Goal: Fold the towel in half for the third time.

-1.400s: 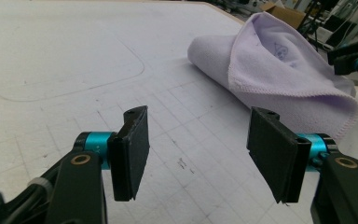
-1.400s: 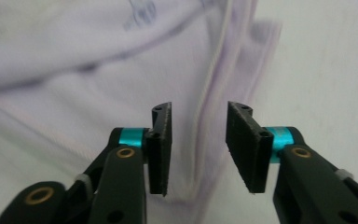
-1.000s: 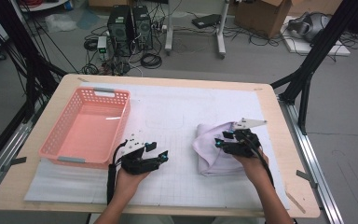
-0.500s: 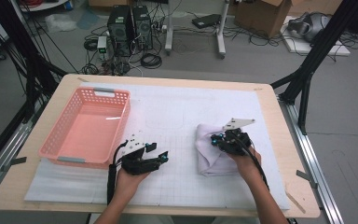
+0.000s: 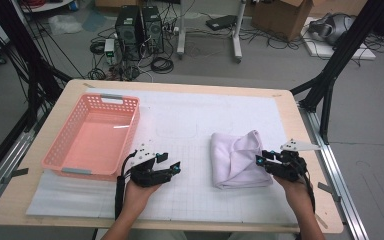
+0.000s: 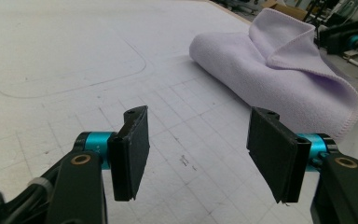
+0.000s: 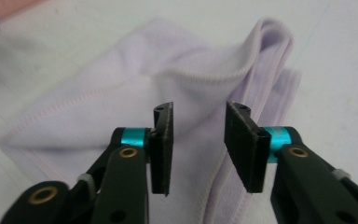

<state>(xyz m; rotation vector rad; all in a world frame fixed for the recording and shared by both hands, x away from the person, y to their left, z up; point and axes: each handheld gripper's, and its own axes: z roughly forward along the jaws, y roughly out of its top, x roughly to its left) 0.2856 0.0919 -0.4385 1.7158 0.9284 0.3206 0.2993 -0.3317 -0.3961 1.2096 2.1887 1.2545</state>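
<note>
A folded lavender cloth [image 5: 239, 160] lies on the white gridded mat [image 5: 195, 120], right of centre, with one flap turned over on top. My right gripper [image 5: 261, 162] hovers at the cloth's right edge and points left at it. Its jaws have just been opening and stand apart with nothing between them, the cloth [image 7: 121, 107] lying just beyond my right gripper [image 7: 198, 144]. My left gripper [image 5: 174, 168] rests low on the mat left of the cloth, open and empty. In the left gripper view my left gripper [image 6: 196, 154] looks toward the cloth [image 6: 279, 79].
An empty pink plastic basket [image 5: 92, 140] stands on the left part of the wooden table [image 5: 15, 200]. The right gripper [image 6: 347, 37] shows past the cloth in the left gripper view. Computer towers, cables and stands sit on the floor behind the table.
My right gripper has drawn back from over the cloth to its right edge, and its jaws now stand apart. The left hand has not moved.
</note>
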